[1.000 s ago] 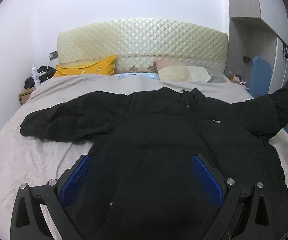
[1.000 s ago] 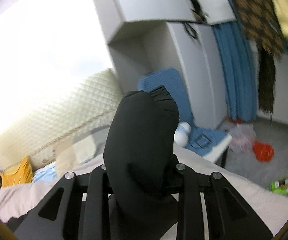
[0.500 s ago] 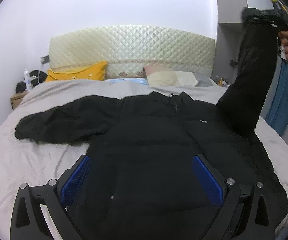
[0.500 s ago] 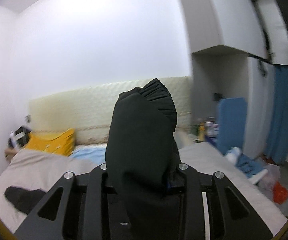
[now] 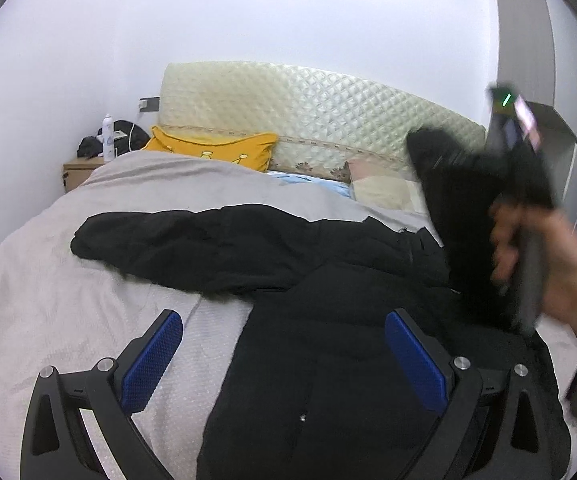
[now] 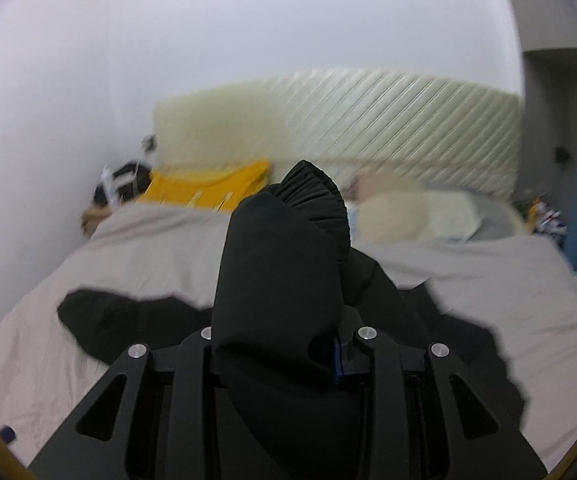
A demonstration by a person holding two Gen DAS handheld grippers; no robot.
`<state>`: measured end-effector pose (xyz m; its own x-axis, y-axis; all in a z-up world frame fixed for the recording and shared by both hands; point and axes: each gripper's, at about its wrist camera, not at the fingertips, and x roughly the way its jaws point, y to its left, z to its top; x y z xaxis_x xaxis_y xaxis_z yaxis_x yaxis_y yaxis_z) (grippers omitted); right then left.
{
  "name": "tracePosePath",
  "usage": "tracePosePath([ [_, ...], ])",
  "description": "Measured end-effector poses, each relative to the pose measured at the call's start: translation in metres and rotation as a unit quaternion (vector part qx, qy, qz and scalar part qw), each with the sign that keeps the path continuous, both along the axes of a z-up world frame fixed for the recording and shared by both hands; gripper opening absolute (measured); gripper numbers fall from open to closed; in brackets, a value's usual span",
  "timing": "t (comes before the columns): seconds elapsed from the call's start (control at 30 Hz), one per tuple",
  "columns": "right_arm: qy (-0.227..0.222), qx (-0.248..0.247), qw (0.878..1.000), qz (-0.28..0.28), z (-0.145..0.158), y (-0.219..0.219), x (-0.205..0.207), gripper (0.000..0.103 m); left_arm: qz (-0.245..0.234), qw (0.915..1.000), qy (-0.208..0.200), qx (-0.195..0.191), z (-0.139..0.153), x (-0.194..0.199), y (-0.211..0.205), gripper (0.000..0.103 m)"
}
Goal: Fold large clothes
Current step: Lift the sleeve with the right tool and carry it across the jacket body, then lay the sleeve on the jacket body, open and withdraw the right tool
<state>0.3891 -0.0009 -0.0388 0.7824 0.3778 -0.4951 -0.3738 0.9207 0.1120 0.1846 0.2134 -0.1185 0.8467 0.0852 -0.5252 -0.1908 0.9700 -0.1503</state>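
Jacket point(image 5: 328, 360) lies flat on the bed point(image 5: 68, 280), filling the lower middle of the left view, so it can be folded. Right gripper point(image 6: 284, 344) is pinched on the sleeve point(image 6: 284, 264) by its cuff, lifting it (likely to lay it across the body). Left gripper point(image 5: 284, 352) hangs wide apart, holding nothing, just over the jacket's lower part, its other sleeve stretched toward mid-left.
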Motion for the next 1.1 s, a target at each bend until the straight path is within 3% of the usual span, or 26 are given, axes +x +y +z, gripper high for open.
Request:
tracePosePath([
  [0.3, 0.076, -0.058, 0.995, 0.035, -0.133, 0.078, 0.004, 0.032, 0.007, 0.9995, 0.022, -0.021, -0.019, 0.016, 0.019, 0.102],
  [0.43, 0.078, -0.086, 0.992, 0.04, -0.158, 0.089, 0.002, 0.035, 0.007, 0.9991, 0.028, -0.029, -0.027, 0.021, 0.024, 0.102],
  [0.53, 0.071, -0.091, 0.992, 0.043, -0.151, 0.093, 0.001, 0.039, 0.005, 0.9989, 0.038, -0.026, -0.033, 0.026, 0.021, 0.102],
  [0.6, 0.075, -0.065, 0.994, 0.048, -0.145, 0.091, 0.002, 0.051, 0.004, 0.9989, 0.041, -0.023, -0.035, 0.027, 0.019, 0.102],
  [0.67, 0.069, -0.032, 0.995, 0.056, -0.131, 0.085, -0.003, 0.07, 0.003, 0.9989, 0.041, -0.023, -0.035, 0.027, 0.018, 0.102],
  [0.87, 0.058, -0.013, 0.997, 0.05, -0.101, 0.061, -0.017, 0.07, -0.001, 0.9993, 0.033, -0.016, -0.03, 0.02, 0.012, 0.102],
  [1.1, 0.035, -0.007, 0.999, 0.018, -0.065, 0.003, -0.048, 0.07, -0.015, 0.9995, 0.028, -0.006, -0.016, 0.008, -0.012, 0.102],
])
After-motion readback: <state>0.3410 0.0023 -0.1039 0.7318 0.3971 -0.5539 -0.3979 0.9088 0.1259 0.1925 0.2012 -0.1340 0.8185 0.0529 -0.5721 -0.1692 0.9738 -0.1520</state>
